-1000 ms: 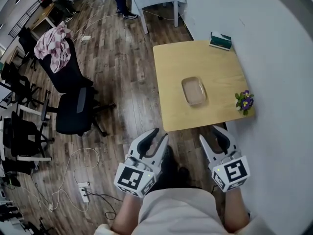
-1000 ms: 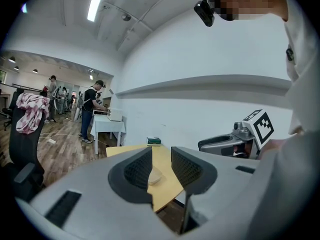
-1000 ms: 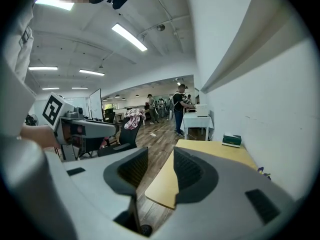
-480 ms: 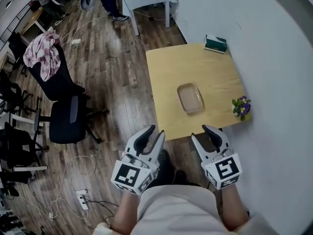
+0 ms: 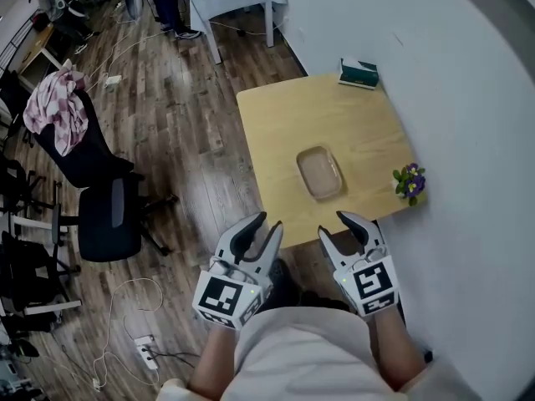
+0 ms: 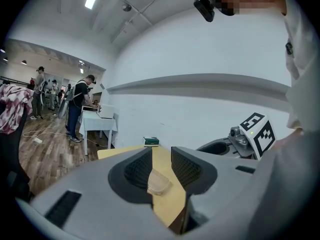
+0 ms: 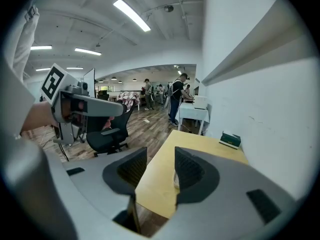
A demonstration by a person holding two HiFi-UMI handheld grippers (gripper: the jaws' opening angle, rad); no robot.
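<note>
Gaping empty, left gripper point(image 5: 264, 225) and right gripper point(image 5: 337, 225) face tray point(image 5: 319, 172).

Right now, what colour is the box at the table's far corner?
Dark green: the box shows best in the head view.

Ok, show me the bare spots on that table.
Widest: the table top between the green box and the clear tray. Also the strip left of the tray. Tighter between tray and the flowers by the wall.

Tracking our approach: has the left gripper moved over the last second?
Yes. The left gripper has come closer to the wooden table: in its view the clear container beyond its open jaws looks larger than before.
</note>
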